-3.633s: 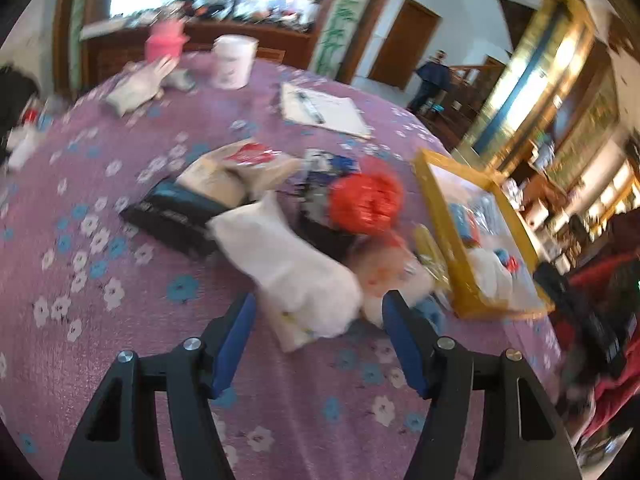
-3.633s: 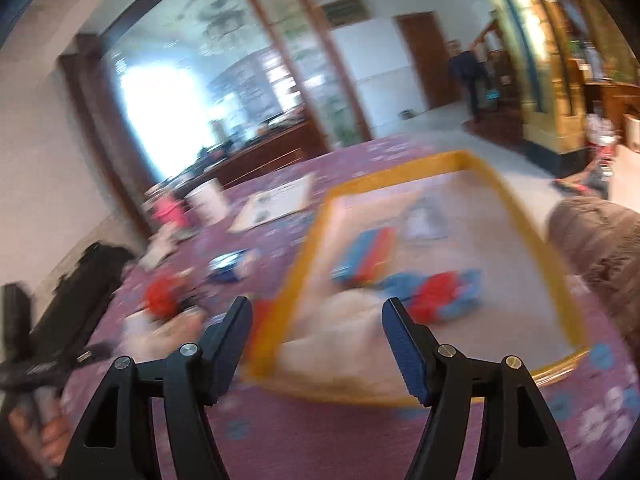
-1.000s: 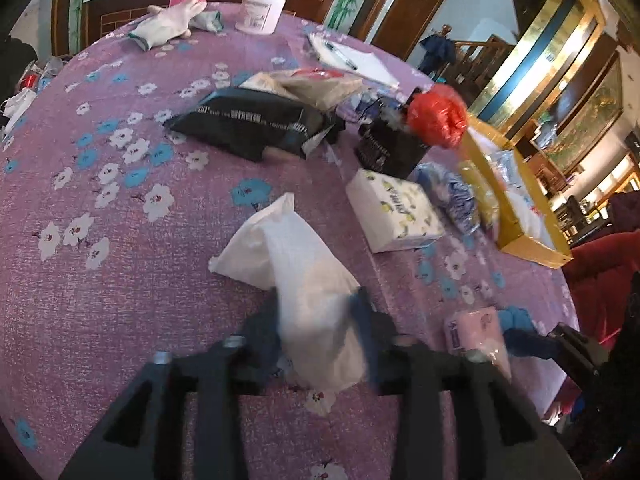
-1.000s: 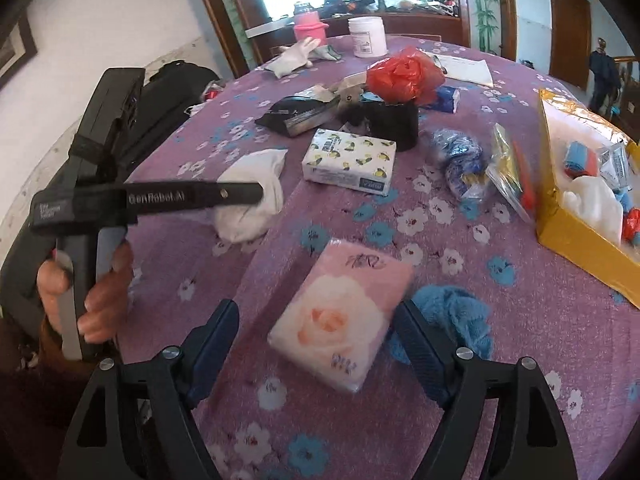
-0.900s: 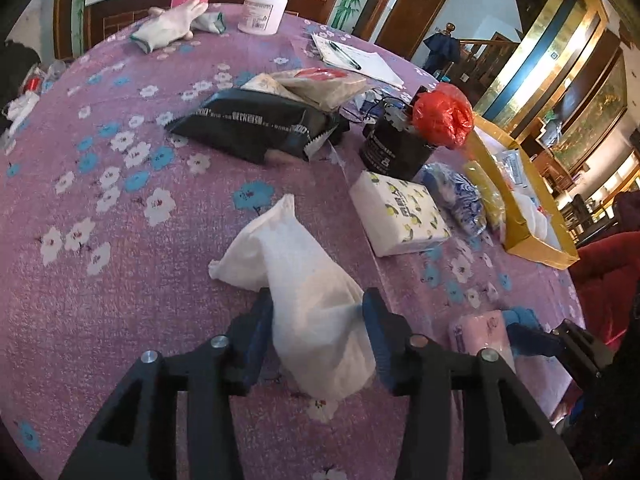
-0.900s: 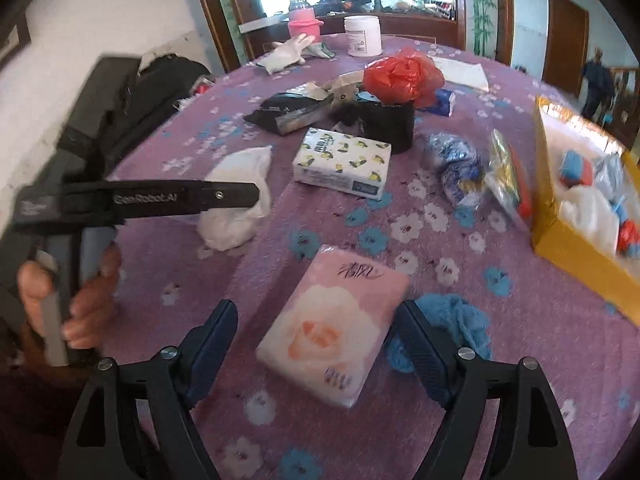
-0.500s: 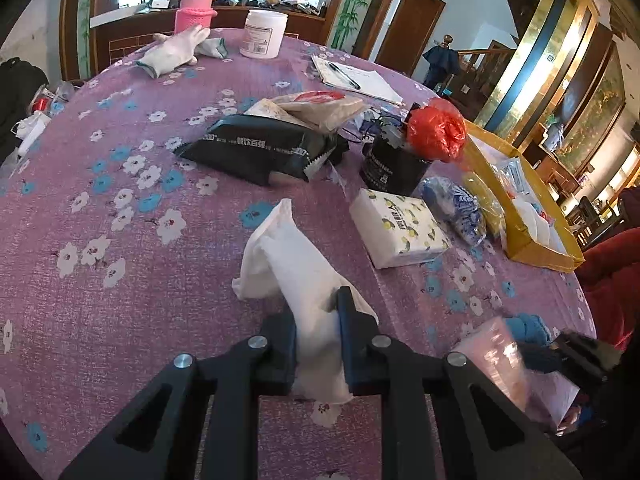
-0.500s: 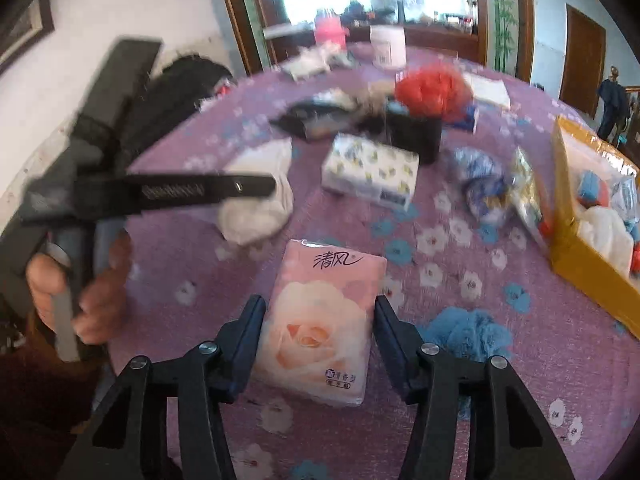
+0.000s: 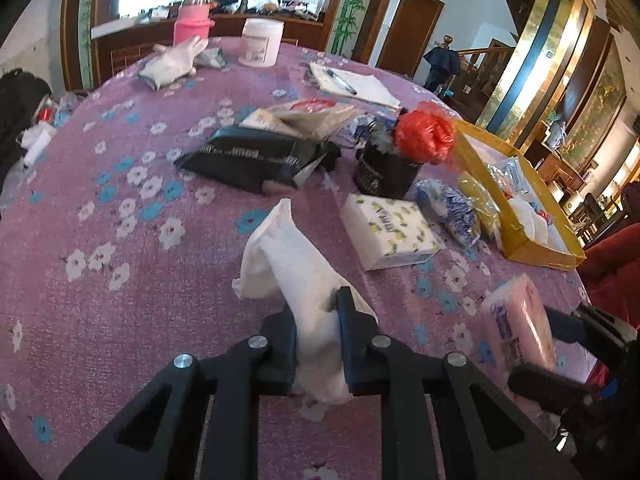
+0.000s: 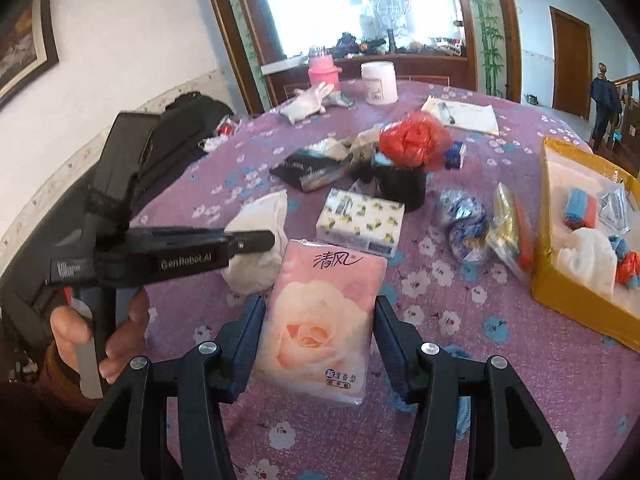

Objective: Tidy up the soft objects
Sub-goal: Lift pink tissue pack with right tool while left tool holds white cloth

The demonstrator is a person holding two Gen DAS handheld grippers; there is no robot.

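My left gripper [image 9: 318, 312] is shut on a white cloth [image 9: 288, 256] whose far end still trails on the purple flowered tablecloth [image 9: 100, 208]. My right gripper [image 10: 320, 320] is shut on a pink tissue pack with a rose print [image 10: 320, 316], held a little above the cloth. That same pink pack [image 9: 520, 328] shows at the right of the left wrist view. In the right wrist view the left gripper's body [image 10: 176, 260] and the hand holding it sit at the left, over the white cloth [image 10: 260, 240]. A yellow box [image 10: 576, 300] at the right holds soft items.
A lemon-print tissue pack [image 9: 390, 232], a black pouch [image 9: 256, 158], a black cup with a red bag [image 9: 424, 136], a blue-patterned bundle [image 9: 452, 208] and a blue cloth [image 10: 460, 404] lie on the table. Gloves [image 9: 172, 62], a white jar [image 9: 262, 42] and a notepad [image 9: 352, 84] sit far back.
Both grippers closed: the left one pinched the white cloth, the right one clamped the pink tissue pack and lifted it a little off the table.
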